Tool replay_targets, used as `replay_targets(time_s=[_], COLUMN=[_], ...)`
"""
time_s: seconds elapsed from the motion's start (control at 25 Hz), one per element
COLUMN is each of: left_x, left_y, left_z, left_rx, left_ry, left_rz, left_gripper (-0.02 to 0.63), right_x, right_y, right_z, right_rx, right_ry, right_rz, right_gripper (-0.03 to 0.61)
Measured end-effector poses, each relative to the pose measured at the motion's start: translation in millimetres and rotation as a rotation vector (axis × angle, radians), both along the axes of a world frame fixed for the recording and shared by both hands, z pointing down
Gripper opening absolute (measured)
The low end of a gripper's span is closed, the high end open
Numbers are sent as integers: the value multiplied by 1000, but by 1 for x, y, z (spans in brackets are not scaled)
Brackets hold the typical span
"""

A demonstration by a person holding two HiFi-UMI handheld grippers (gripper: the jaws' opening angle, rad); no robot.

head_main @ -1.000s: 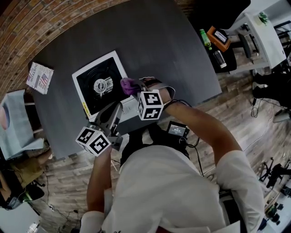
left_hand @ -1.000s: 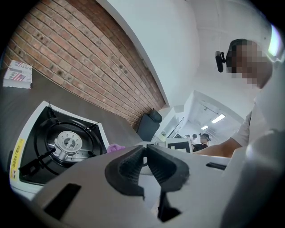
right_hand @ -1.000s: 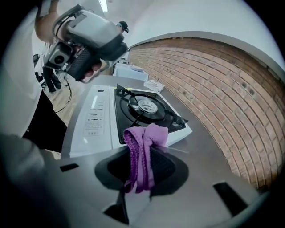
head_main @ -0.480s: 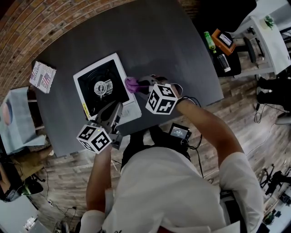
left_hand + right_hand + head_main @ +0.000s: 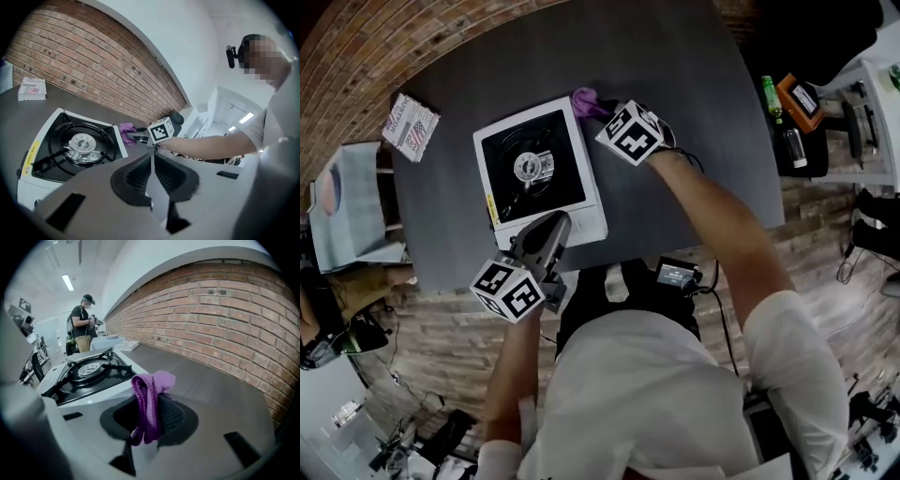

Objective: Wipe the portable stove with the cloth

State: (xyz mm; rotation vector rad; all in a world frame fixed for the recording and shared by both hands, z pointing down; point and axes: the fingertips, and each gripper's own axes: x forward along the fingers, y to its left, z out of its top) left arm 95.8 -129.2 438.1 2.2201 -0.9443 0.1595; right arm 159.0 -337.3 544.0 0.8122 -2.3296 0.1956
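The portable stove is white with a black top and a round burner, and sits on the dark table; it also shows in the left gripper view and the right gripper view. My right gripper is shut on the purple cloth just past the stove's far right corner. The cloth hangs pinched between the jaws. My left gripper hovers over the stove's near edge, jaws shut with nothing between them.
A small printed box lies at the table's far left corner. A green bottle and other gear stand on a side stand to the right. A brick wall runs behind the table. A person stands far off.
My right gripper has carried the purple cloth from the stove's right side toward the stove's far right corner. The left gripper has stayed by the stove's near edge.
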Motion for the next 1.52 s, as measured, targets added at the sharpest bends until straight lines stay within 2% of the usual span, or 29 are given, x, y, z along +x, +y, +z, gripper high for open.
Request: replay_targets(time_s=[0.16, 0.32, 0.6, 1.12, 1.52], left_x=[-11, -17, -23, -21, -20], left_y=[11, 12, 20, 41, 51], left_z=[6, 8, 14, 12, 9], left_rx=[-25, -32, -35, -28, -20], left_ry=[-16, -10, 12, 32, 44], left_rz=[-28, -32, 0, 87, 131], left_gripper=[31, 31, 31, 31, 31], right_x=[-10, -24, -25, -20, -18], right_y=[-28, -27, 7, 73, 112], right_z=[6, 14, 22, 23, 24], right_rx=[-30, -57, -96, -110, -136], right_ry=[-42, -49, -90, -78, -122], right_rz=[55, 26, 5, -30, -5], right_gripper=[101, 101, 100, 100, 100])
